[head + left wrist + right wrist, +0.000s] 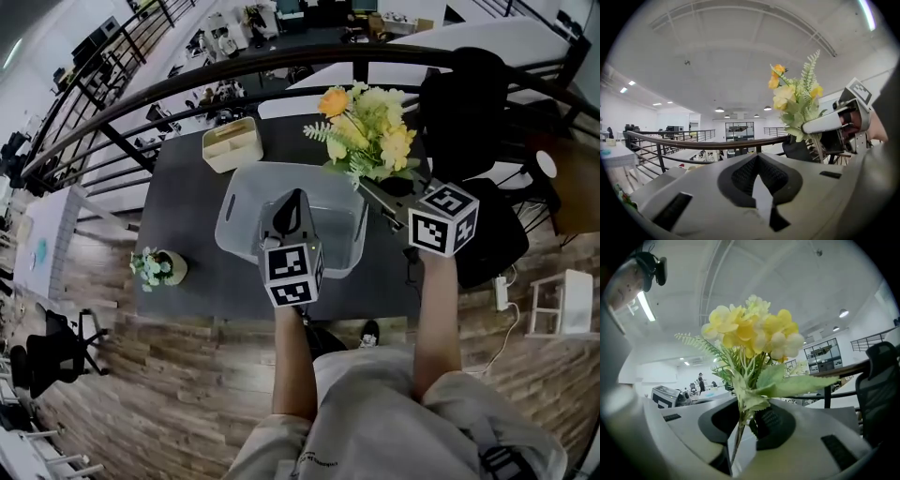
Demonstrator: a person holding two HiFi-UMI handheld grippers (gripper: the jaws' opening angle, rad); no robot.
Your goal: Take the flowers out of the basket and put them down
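Right gripper [739, 430]: clamped low on the thin stems of the yellow flower bunch [751, 336]. Holds it upright, above the far right corner of the translucent basket [234, 202]. Left gripper [757, 187]: jaws together on nothing, over the basket's middle. Likely risks: top-heavy blooms pivoting in so narrow a pinch, stems sliding out, leaves brushing the rim, or the bunch toppling once set on the dark table [187, 216].

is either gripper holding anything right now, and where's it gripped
The right gripper holds the bunch of yellow flowers by the lower stems, pinched between its fingers. The left gripper is shut on nothing.
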